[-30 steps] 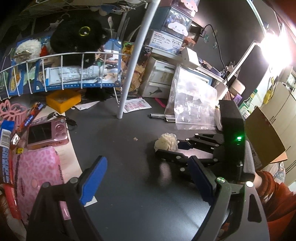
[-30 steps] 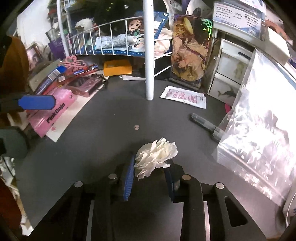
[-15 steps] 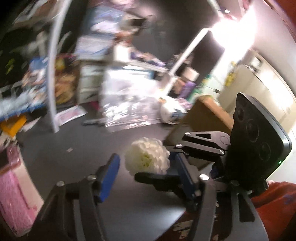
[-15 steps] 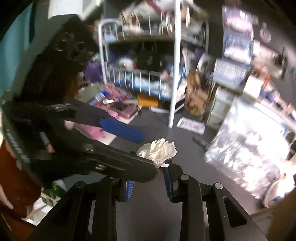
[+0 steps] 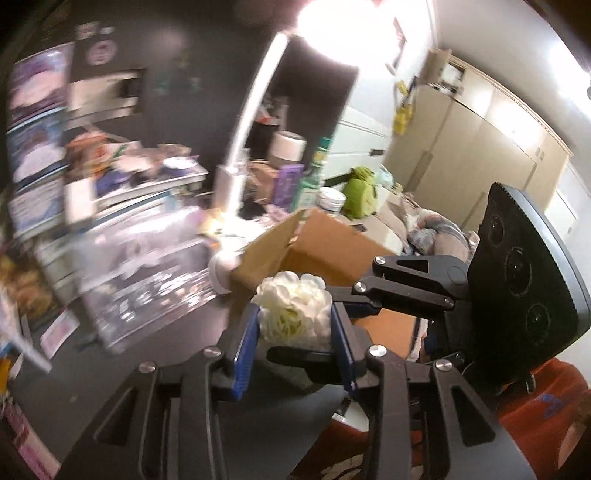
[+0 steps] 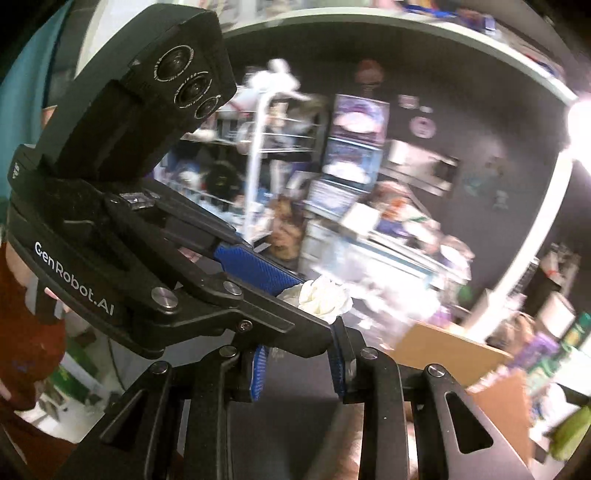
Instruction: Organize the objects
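Observation:
A white fabric flower is held in the air above the dark desk, also seen in the right wrist view. My left gripper has its blue pads closed on both sides of the flower. My right gripper crosses under the left one and its blue pads also sit close against the flower's base, partly hidden by the left gripper's fingers. Both grippers meet at the flower, at right angles to each other.
An open cardboard box stands just behind the flower, also in the right wrist view. A clear plastic bag lies on the desk at left. A white wire rack and stacked boxes fill the back. A lamp glares above.
The flower was lifted off the desk by my right gripper and carried toward the cardboard box. My left gripper swung over and closed its pads around the flower.

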